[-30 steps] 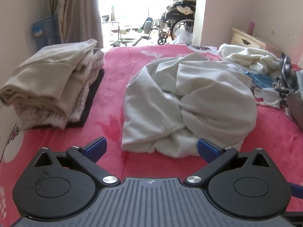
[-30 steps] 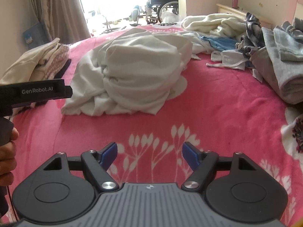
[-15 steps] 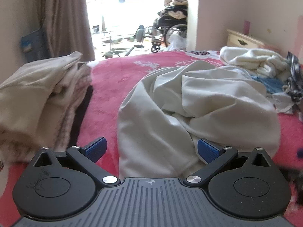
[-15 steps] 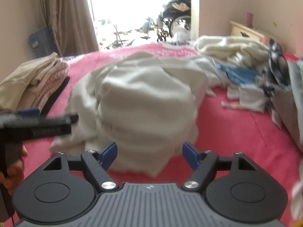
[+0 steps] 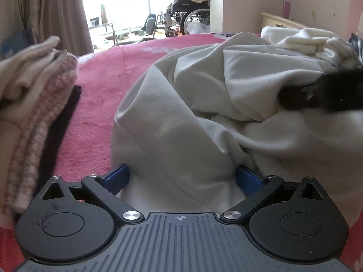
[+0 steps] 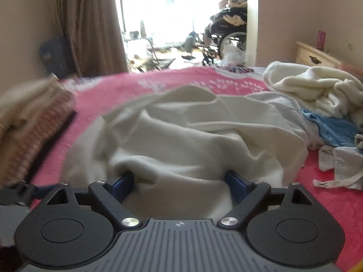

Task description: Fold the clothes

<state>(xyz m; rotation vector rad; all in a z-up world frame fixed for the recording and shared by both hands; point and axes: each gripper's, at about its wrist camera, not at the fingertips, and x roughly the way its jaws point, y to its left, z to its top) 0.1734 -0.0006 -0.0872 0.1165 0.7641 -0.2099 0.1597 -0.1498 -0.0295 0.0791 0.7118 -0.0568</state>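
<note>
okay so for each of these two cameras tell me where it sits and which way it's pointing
Left wrist: on the left gripper, facing down-forward over the white garment; own open fingers show, and the right gripper at right.
Right wrist: on the right gripper, facing the same garment; its jaws are opening around cloth; part of the left gripper shows at lower left.
Shared: garment, pink bedspread, folded stack, wheelchair.

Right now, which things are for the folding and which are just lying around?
For the job:
white garment
left hand-held gripper
right hand-held gripper, jaws opening
folded stack

Lying about:
cream pile
blue cloth
wheelchair
curtain
nightstand
</note>
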